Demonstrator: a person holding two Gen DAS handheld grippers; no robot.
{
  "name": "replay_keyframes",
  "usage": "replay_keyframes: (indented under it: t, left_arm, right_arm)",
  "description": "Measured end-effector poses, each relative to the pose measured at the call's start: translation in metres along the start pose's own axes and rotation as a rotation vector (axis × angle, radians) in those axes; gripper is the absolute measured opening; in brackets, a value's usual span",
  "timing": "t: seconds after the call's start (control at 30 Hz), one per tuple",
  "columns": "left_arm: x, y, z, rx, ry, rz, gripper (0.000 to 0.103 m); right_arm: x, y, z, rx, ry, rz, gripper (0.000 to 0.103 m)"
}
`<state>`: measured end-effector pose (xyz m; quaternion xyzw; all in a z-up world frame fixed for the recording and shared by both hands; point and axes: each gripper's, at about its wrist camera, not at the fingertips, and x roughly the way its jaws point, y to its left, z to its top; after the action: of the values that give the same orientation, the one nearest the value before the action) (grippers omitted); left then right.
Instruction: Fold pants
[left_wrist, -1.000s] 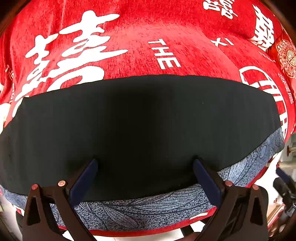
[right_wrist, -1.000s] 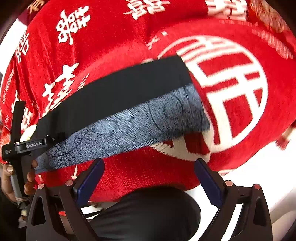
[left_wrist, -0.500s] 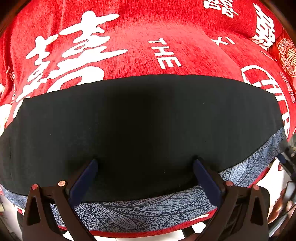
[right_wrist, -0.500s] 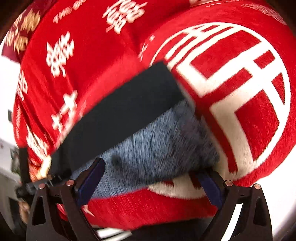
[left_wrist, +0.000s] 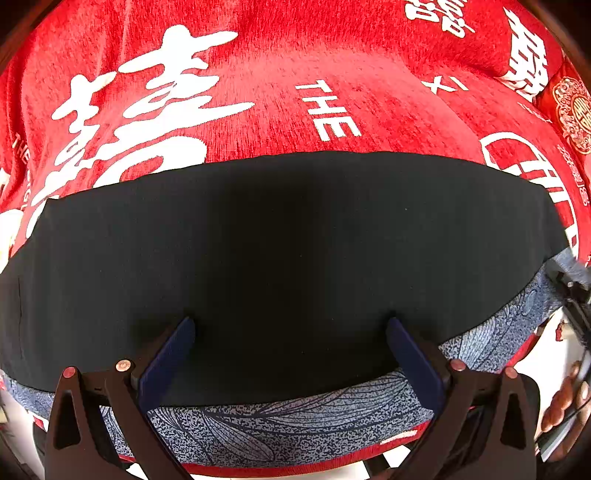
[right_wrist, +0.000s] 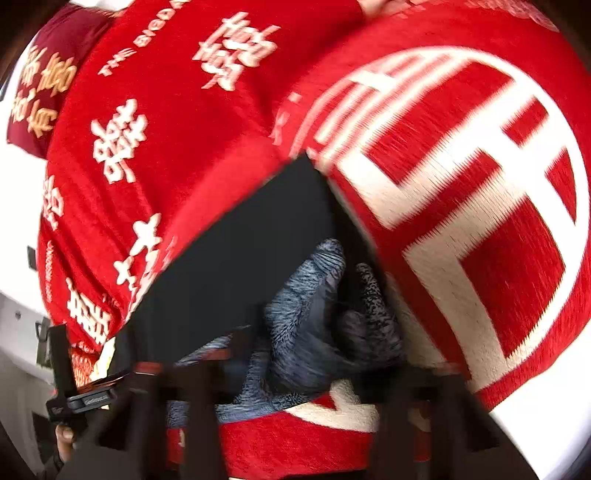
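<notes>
Left gripper (left_wrist: 288, 328): unmoved since the earlier frame, jaws spread wide, tips resting on the black face of the pants (left_wrist: 280, 258), which lie flat across the red cloth (left_wrist: 280, 92). Right gripper (right_wrist: 317, 354): has dropped to the pants' end; its jaws have just been closing and now pinch the bunched blue patterned fabric (right_wrist: 314, 317). View blurred.
</notes>
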<state>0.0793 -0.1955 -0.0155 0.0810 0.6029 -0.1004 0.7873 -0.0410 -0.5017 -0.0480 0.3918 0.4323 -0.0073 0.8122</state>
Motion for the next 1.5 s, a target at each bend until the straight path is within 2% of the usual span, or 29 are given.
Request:
replay_keyframes:
  t: [0.07, 0.23, 0.5, 0.63, 0.77, 0.93, 1.03, 1.17, 1.27, 1.43, 1.47, 1.5]
  left_arm:
    - [0.0, 0.0, -0.001, 0.004, 0.005, 0.002, 0.103]
    - [0.002, 0.0, 0.001, 0.023, 0.012, 0.009, 0.103]
    - [-0.004, 0.006, -0.001, 0.016, 0.013, -0.004, 0.103]
    - [-0.014, 0.03, -0.001, -0.02, -0.001, -0.009, 0.101]
    - [-0.03, 0.072, -0.002, -0.064, -0.029, -0.023, 0.101]
    - [-0.045, 0.145, -0.011, -0.148, -0.058, -0.045, 0.101]
    - [-0.047, 0.198, -0.025, -0.231, -0.058, -0.02, 0.101]
    - [-0.047, 0.261, -0.044, -0.353, -0.057, -0.013, 0.101]
    - [-0.05, 0.292, -0.055, -0.421, -0.067, -0.017, 0.101]
    - [-0.049, 0.302, -0.064, -0.434, -0.066, -0.027, 0.101]
    - [-0.049, 0.299, -0.064, -0.429, -0.065, -0.031, 0.101]
    - [-0.049, 0.296, -0.063, -0.425, -0.067, -0.037, 0.101]
  right_arm:
    - [-0.01, 0.019, 0.001, -0.055, -0.037, -0.024, 0.016]
    - [-0.032, 0.064, 0.004, -0.173, -0.091, -0.019, 0.016]
    - [-0.054, 0.171, -0.006, -0.463, -0.148, -0.036, 0.016]
    - [-0.053, 0.221, -0.019, -0.575, -0.155, -0.023, 0.016]
    - [-0.044, 0.271, -0.043, -0.714, -0.154, -0.015, 0.016]
    - [-0.013, 0.327, -0.091, -0.908, -0.118, -0.014, 0.016]
    - [0.018, 0.354, -0.126, -1.004, -0.064, -0.006, 0.016]
    - [0.072, 0.382, -0.176, -1.137, 0.018, -0.037, 0.016]
    - [0.118, 0.394, -0.21, -1.211, 0.093, -0.086, 0.016]
    - [0.162, 0.395, -0.252, -1.324, 0.166, -0.151, 0.017]
    - [0.166, 0.393, -0.257, -1.343, 0.174, -0.167, 0.019]
    - [0.167, 0.392, -0.259, -1.357, 0.177, -0.177, 0.026]
